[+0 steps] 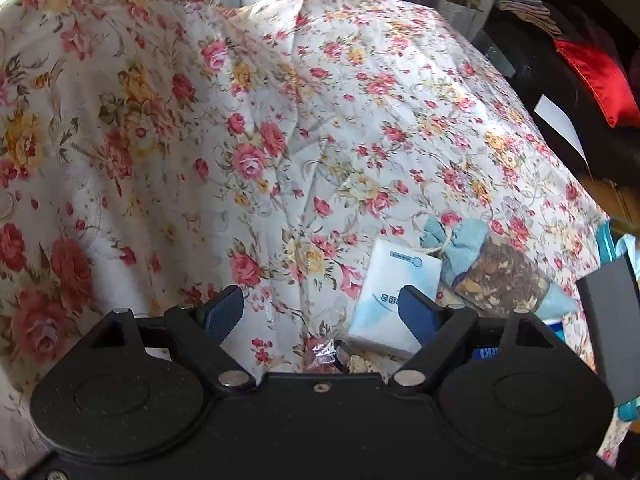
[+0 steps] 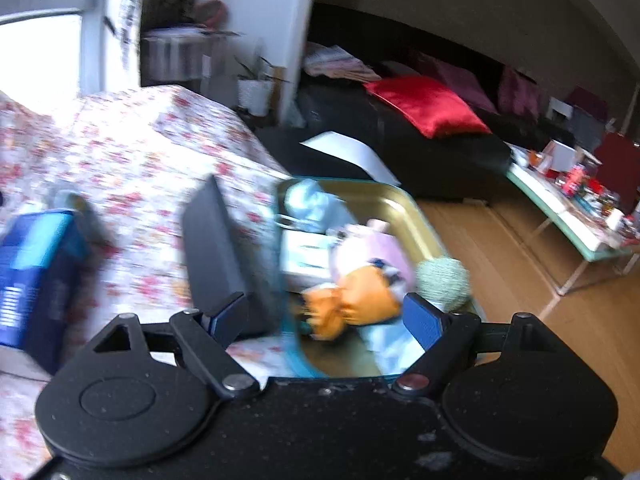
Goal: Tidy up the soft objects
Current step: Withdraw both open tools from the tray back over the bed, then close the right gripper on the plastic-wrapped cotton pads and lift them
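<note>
Blue-padded left tool (image 1: 320, 312) is gaping wide, empty, over the flowered cloth (image 1: 200, 140), a tissue pack (image 1: 388, 296) lying beside its right finger. Right tool (image 2: 326, 316) is gaping wide too, empty, hovering above a tin (image 2: 404, 208) with a plush toy (image 2: 360, 284) inside.

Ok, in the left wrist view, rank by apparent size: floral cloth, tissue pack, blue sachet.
1. floral cloth, by far largest.
2. and 3. tissue pack and blue sachet look alike; the claw hides part of the pack, so no ranking.

Bare floral bedspread (image 1: 280, 120) stretches open toward the bed's far edge. Near its right edge, a tissue pack (image 1: 394, 280) and herb sachet (image 1: 492, 268) crowd together. A dark box (image 2: 224, 252) stands against the gold tin's (image 2: 404, 204) left wall.
</note>
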{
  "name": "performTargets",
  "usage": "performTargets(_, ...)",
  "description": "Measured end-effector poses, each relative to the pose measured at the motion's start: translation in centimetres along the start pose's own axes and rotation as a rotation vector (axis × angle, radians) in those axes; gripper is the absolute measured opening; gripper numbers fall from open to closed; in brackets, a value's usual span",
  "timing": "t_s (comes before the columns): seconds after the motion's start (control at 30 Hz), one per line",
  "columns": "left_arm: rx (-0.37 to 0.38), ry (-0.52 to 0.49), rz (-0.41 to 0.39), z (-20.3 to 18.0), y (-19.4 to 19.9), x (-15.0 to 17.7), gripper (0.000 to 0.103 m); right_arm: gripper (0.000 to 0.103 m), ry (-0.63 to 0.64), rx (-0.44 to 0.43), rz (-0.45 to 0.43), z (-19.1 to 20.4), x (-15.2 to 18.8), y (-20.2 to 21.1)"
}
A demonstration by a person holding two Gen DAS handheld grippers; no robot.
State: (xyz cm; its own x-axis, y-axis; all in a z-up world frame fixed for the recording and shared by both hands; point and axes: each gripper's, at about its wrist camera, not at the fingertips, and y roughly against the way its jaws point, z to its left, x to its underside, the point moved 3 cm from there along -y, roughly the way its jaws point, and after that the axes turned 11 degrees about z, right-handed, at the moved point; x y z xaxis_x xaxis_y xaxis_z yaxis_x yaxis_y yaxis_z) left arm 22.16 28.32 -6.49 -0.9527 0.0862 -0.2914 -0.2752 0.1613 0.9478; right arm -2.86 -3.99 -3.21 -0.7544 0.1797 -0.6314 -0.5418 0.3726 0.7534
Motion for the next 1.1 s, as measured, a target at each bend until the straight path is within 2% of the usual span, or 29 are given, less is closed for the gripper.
performTargets(0.1, 0.020, 0.017, 0.009, 0.4, 0.2, -0.4, 0.081, 0.083, 0.041, -0.089, -0.030, 3.3, -0.3, 1.7)
performTargets(0.27, 0.007, 0.012, 0.030, 0.7, 0.3, -0.6, 0.081, 0.083, 0.209, -0.248, -0.101, 10.6, -1.4, 4.7)
performTargets(0.4, 0.010, -0.010, 0.030, 0.3, 0.5, -0.6, 0.081, 0.084, 0.310, -0.372, -0.118, 16.0, -2.3, 6.0)
performTargets(0.6, 0.011, -0.012, 0.018, 0.5, 0.9, -1.1, 0.081, 0.084, 0.496, -0.484, -0.150, 23.0, -2.2, 7.0)
performTargets(0.8, 0.027, 0.038, 0.026, 1.9, 1.3, -1.9, 0.081, 0.084, 0.688, -0.531, -0.102, 28.2, 0.1, 6.2)
performTargets(0.97, 0.020, 0.051, 0.038, 2.5, 1.2, -2.3, 0.081, 0.084, 0.800, -0.517, -0.065, 31.0, 1.7, 4.9)
performTargets(1.1, -0.001, 0.024, 0.069, 2.2, 0.7, -2.2, 0.081, 0.082, 0.861, -0.491, -0.021, 32.5, 2.6, 3.8)
